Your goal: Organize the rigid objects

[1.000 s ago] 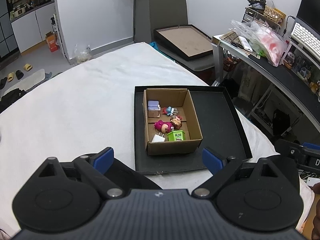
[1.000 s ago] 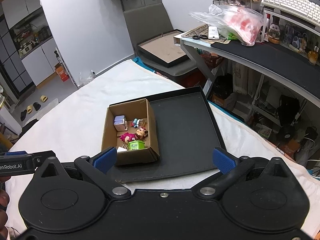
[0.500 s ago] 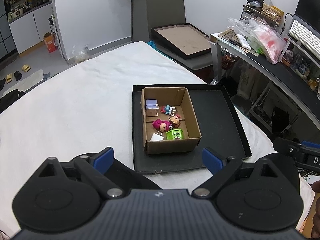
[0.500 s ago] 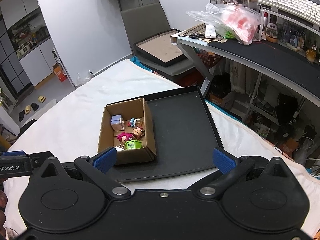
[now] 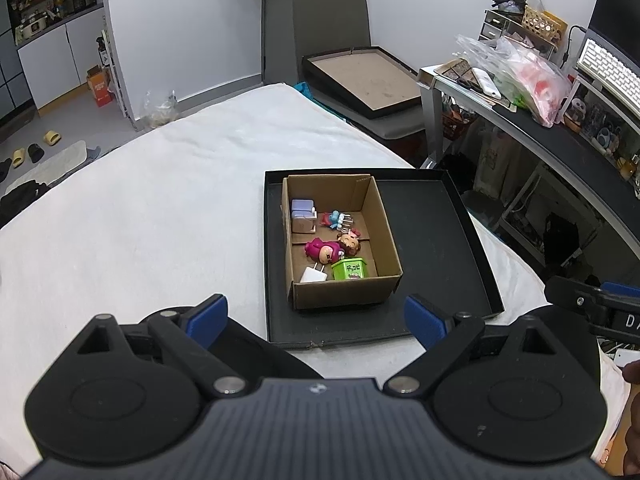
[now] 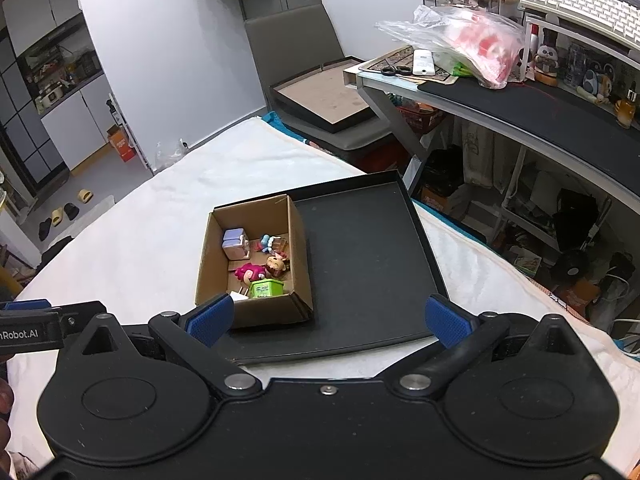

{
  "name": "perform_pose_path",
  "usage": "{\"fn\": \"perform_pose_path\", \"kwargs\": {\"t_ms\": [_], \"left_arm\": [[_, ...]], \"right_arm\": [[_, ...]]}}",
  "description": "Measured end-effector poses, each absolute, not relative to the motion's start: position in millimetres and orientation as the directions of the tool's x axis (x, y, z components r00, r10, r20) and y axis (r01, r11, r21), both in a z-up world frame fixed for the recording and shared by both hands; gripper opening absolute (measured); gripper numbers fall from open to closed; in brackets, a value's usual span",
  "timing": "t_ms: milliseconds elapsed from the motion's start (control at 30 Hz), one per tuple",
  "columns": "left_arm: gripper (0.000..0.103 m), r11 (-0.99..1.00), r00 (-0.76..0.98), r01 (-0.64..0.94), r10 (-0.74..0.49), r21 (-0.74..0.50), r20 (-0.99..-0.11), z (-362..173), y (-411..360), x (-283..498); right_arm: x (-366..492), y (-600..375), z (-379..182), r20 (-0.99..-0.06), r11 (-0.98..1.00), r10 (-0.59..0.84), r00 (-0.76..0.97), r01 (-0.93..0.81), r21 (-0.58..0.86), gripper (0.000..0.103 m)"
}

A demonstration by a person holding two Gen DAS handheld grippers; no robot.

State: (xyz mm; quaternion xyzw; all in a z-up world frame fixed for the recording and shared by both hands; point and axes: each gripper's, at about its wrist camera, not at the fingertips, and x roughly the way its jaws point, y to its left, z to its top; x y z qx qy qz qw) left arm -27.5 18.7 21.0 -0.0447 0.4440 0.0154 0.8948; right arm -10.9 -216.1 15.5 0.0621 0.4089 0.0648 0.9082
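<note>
A brown cardboard box (image 5: 384, 236) (image 6: 300, 256) stands in the left part of a shallow black tray (image 5: 440, 240) (image 6: 368, 256) on a white-covered table. Inside lie several small items: a lilac charger (image 5: 302, 214) (image 6: 236, 242), a blue figure (image 5: 334, 219), a pink toy (image 5: 322, 250) (image 6: 250, 271), a brown-haired doll head (image 5: 350, 242), a green box (image 5: 350, 270) (image 6: 266, 289) and a white plug (image 5: 314, 276). My left gripper (image 5: 316, 316) is open and empty, near the tray's front edge. My right gripper (image 6: 328, 316) is open and empty, also held back over the tray's front edge.
A grey chair holding a framed board (image 5: 368, 76) (image 6: 324, 96) stands beyond the table. A cluttered desk (image 5: 540, 120) (image 6: 520, 112) with a plastic bag and keyboard runs along the right. The white cloth (image 5: 140, 208) spreads wide to the left.
Both grippers have drawn back and up a little, so the box and tray look slightly smaller and farther. Nothing in the box moved.
</note>
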Motion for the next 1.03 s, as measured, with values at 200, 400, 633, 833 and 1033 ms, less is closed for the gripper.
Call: {"fn": "perform_pose_path", "kwargs": {"t_ms": [200, 400, 633, 833, 1033], "left_arm": [[0.094, 0.996, 0.615, -0.061, -0.012, -0.062, -0.788, 22.7, 18.6, -29.6], [0.094, 0.996, 0.616, -0.062, -0.013, -0.065, -0.788, 22.4, 19.3, -28.9], [0.094, 0.996, 0.624, -0.055, -0.016, -0.064, -0.781, 21.6, 18.6, -29.8], [0.094, 0.997, 0.623, -0.046, -0.021, -0.064, -0.782, 21.4, 17.0, -28.0], [0.094, 0.998, 0.621, -0.026, -0.031, -0.060, -0.783, 19.5, 13.8, -26.0]], "right_arm": [[-10.3, -215.3, 16.1, -0.734, 0.981, 0.183, 0.654, -0.076, 0.177, 0.103], [-11.1, -214.5, 16.1, -0.734, 0.984, 0.168, 0.658, -0.072, 0.161, 0.103], [-12.8, -210.8, 15.8, -0.735, 0.987, 0.159, 0.659, -0.079, 0.142, 0.103], [-10.5, -211.4, 14.5, -0.740, 0.987, 0.155, 0.655, -0.075, 0.140, 0.103], [-9.7, -213.6, 12.5, -0.740, 0.988, 0.149, 0.656, -0.074, 0.134, 0.103]]}}
